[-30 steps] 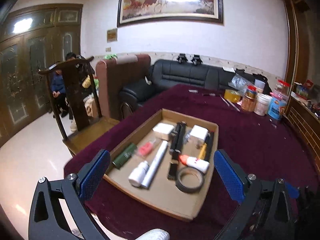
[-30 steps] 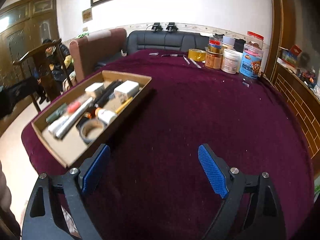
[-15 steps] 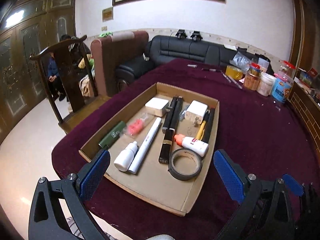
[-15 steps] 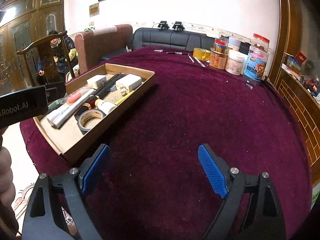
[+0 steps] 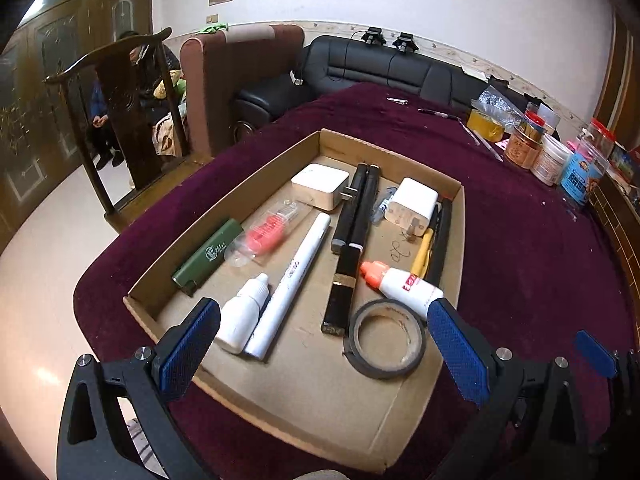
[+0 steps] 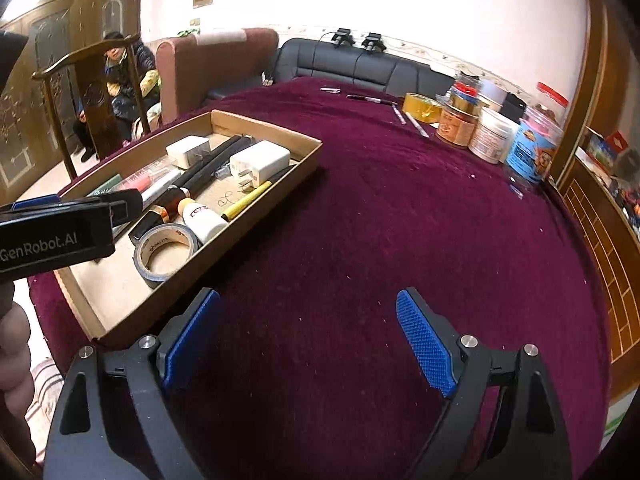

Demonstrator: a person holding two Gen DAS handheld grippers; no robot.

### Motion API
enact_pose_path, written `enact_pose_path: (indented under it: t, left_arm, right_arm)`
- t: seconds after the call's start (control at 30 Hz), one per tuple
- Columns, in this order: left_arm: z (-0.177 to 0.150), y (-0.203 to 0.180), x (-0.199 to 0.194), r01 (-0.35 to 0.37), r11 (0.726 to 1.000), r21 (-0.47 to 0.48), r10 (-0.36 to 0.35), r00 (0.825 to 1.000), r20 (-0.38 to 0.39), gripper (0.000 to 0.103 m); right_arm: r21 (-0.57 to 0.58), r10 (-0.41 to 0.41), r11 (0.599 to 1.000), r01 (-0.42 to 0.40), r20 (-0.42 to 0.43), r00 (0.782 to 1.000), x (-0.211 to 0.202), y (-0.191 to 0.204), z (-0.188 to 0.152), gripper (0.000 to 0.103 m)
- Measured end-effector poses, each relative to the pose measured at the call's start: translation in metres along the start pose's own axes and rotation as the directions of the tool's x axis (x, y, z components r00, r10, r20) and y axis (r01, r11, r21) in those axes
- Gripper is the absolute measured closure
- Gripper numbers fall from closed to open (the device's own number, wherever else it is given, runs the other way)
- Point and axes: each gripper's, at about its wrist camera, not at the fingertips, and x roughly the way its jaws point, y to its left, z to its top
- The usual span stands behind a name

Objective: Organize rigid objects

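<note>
Since the earlier frame our left hand-held gripper (image 5: 320,344) has closed in over the cardboard tray (image 5: 460,216) on the counter (image 6: 380,220), fingers spread and empty; the right hand-held gripper (image 6: 308,336), also spread, hangs beside the tray. Nearest the left gripper, inside the tray's near end, lie a white dropper bottle (image 5: 242,320), white marker (image 5: 290,286) and tape roll (image 5: 384,338). We judge all light, stiff and smooth, so we would grip the bottle across its body.

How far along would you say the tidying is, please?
Barely begun. Everything lies loose in the box: tape, chargers, pens, bottles. Neither claw holds anything; the left claw hangs open above the box's near end, the right claw open above bare cloth. All sorting remains.
</note>
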Motion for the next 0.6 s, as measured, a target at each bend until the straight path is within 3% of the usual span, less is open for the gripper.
enact_pose_path:
  t: [0.2, 0.6]
  left_arm:
    - [0.006, 0.000, 0.006, -0.011, 1.000, -0.007, 0.011, 1.000, -0.001, 0.001]
    - [0.009, -0.012, 0.005, -0.048, 0.999, 0.001, 0.048, 0.999, -0.001, 0.001]
  right_arm:
    - [-0.070, 0.012, 0.997, -0.013, -0.018, 1.000, 0.010, 0.008, 0.013, 0.012]
    - [-0.080, 0.037, 0.996, -0.037, -0.013, 0.999, 0.014, 0.001, 0.014, 0.012]
